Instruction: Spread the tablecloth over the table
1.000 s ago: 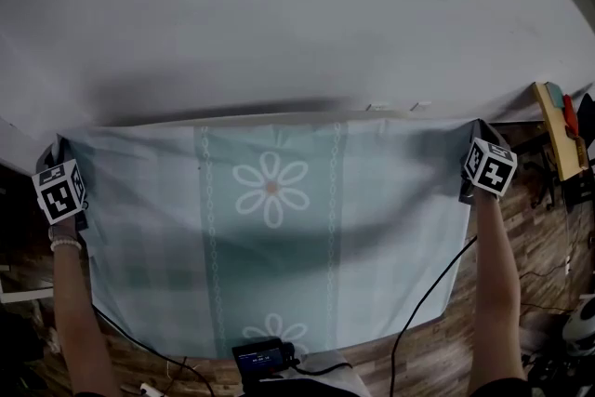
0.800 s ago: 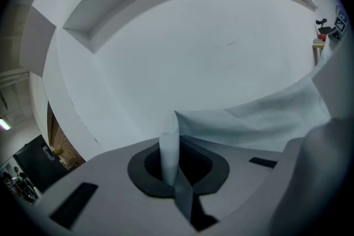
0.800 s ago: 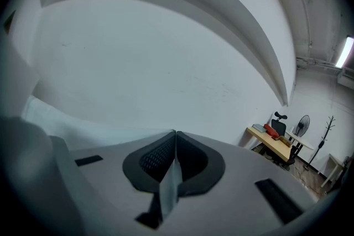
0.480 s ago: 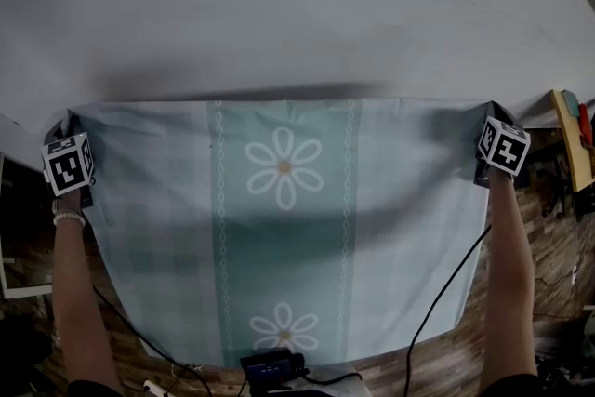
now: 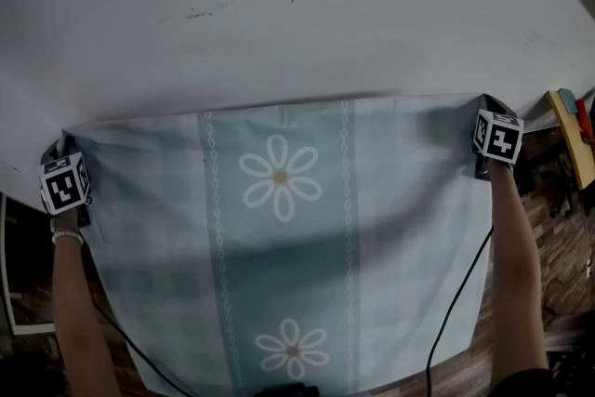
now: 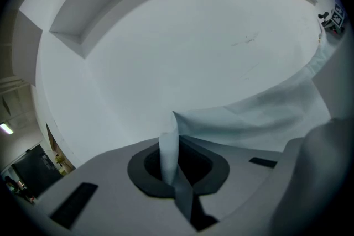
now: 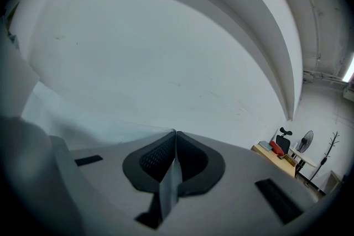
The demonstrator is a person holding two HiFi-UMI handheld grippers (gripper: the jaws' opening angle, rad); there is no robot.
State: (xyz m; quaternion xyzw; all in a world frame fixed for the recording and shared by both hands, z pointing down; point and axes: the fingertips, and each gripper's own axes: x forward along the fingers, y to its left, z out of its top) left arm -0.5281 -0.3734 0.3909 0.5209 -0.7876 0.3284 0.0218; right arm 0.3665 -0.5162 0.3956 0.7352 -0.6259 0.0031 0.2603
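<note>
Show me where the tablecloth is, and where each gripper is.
tablecloth (image 5: 279, 256), head view, middle stripe between the two daisies.
left gripper (image 6: 176, 143), left gripper view, tips shut on a tablecloth corner.
right gripper (image 7: 175, 138), right gripper view, tips shut on the tablecloth edge.

Tablecloth (image 5: 279, 237): pale teal, daisy-patterned centre stripe, held taut by two corners, far edge over white worktop (image 5: 297, 23).
</note>
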